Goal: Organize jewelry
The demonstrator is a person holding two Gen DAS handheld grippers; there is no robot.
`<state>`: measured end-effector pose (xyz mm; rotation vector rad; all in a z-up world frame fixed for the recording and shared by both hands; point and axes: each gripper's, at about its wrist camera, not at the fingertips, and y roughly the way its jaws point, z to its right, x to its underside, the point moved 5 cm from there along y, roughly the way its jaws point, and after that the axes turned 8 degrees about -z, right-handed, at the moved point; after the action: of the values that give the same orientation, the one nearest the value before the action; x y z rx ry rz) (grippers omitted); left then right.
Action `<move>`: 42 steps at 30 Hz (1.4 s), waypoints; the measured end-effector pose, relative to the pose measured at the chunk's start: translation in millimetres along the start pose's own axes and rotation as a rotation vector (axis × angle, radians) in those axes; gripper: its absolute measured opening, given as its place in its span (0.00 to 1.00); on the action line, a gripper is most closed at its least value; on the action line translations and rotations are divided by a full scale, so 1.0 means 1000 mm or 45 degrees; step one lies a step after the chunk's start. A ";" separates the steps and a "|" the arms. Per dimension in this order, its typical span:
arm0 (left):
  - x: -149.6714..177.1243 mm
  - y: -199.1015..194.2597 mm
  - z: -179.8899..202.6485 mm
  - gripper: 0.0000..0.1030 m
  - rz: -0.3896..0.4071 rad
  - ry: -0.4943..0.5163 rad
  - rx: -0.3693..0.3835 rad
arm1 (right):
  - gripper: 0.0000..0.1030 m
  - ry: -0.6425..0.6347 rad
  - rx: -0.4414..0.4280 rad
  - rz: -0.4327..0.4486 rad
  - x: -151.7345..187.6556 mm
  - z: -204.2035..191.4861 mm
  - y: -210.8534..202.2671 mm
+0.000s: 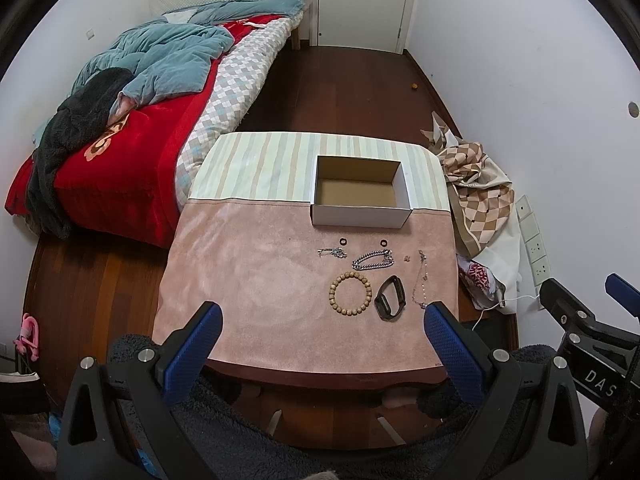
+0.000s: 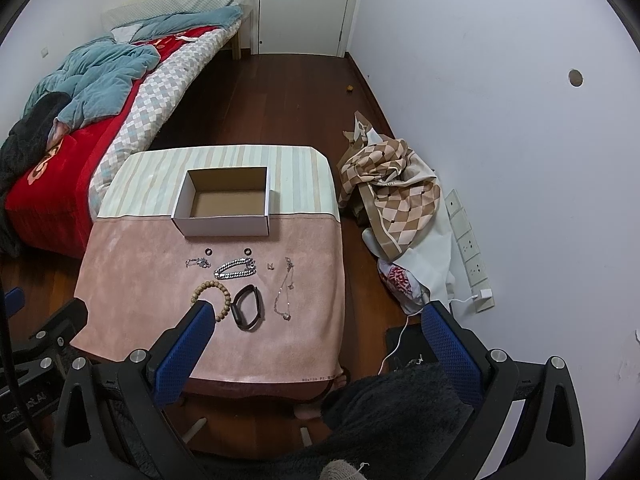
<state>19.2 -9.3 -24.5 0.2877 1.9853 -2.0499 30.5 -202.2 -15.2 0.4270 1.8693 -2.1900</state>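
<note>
Hovering apart and empty, left hand-held gripper (image 1: 322,322) and right hand-held gripper (image 2: 316,322) face untouched jewelry (image 1: 370,280) on the tabletop (image 1: 248,272); box (image 1: 360,216) empty, everything left.

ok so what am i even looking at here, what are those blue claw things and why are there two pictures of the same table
The blue claws are the fingers of two handheld grippers; a person holds one in each hand, and no robot arm is involved. Each gripper carries a wide-angle camera looking forward along its fingers, so you get two pictures: one from the left gripper and one from the right gripper. Both are open and hold nothing.

On the pink mat stands an open, empty white box. In front of it lie the jewelry pieces: two small black rings, a silver chain bracelet, a smaller silver piece, a wooden bead bracelet, a black wristband and a thin necklace. A bed stands to the left.
</note>
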 end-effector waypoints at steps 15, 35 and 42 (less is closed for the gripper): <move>0.001 0.000 0.000 1.00 0.002 -0.001 -0.003 | 1.00 0.012 -0.005 0.005 0.004 0.003 0.002; -0.029 0.144 -0.020 1.00 -0.107 -0.009 -0.188 | 0.85 0.069 -0.098 -0.172 -0.001 -0.015 0.167; -0.019 0.213 -0.024 1.00 -0.245 0.019 -0.235 | 0.54 0.058 -0.231 -0.357 0.013 -0.042 0.266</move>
<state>106.3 11.3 -220.5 0.0765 2.2709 -1.9569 117.1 -202.6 -270.8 0.1908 2.2482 -2.1633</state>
